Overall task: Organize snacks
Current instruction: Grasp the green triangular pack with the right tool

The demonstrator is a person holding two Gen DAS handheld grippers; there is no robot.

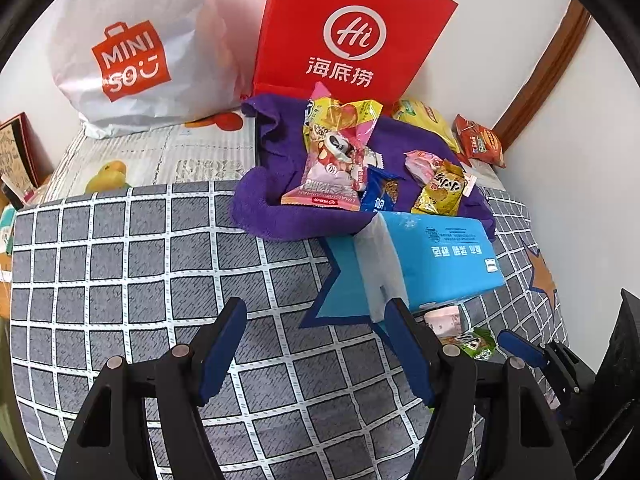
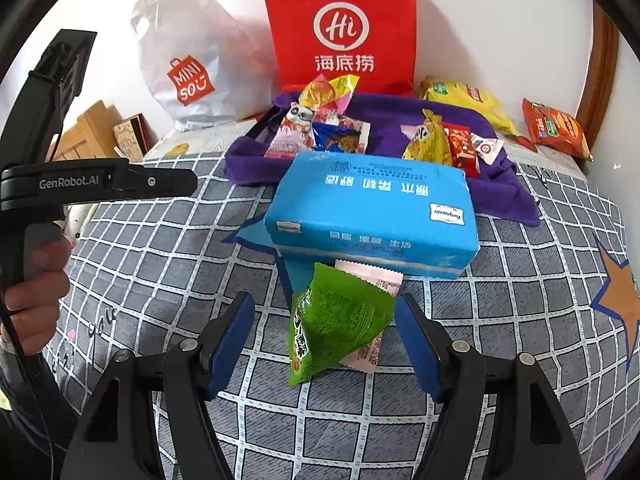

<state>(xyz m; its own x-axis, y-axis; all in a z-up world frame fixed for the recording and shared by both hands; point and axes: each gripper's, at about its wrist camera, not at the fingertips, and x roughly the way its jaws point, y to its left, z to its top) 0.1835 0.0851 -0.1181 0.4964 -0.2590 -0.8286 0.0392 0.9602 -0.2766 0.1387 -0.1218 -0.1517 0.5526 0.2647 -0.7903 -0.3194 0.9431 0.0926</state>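
Note:
A green snack packet [image 2: 336,320] lies on a pink packet [image 2: 374,280] on the checked bed cover, between the open jaws of my right gripper [image 2: 326,336]. It also shows in the left wrist view [image 1: 478,342]. A blue tissue pack [image 2: 372,212] [image 1: 432,256] lies just behind. Several snack packets [image 1: 340,160] [image 2: 320,132] sit on a purple towel [image 1: 276,184] [image 2: 500,184]. My left gripper [image 1: 316,344] is open and empty over the cover, left of the tissue pack.
A red paper bag [image 1: 352,28] [image 2: 344,28] and a white Miniso bag [image 1: 132,48] [image 2: 188,68] stand against the wall. A yellow packet [image 2: 468,100] and an orange packet [image 2: 556,128] lie at the back right. The left gripper body [image 2: 80,184] fills the right view's left side.

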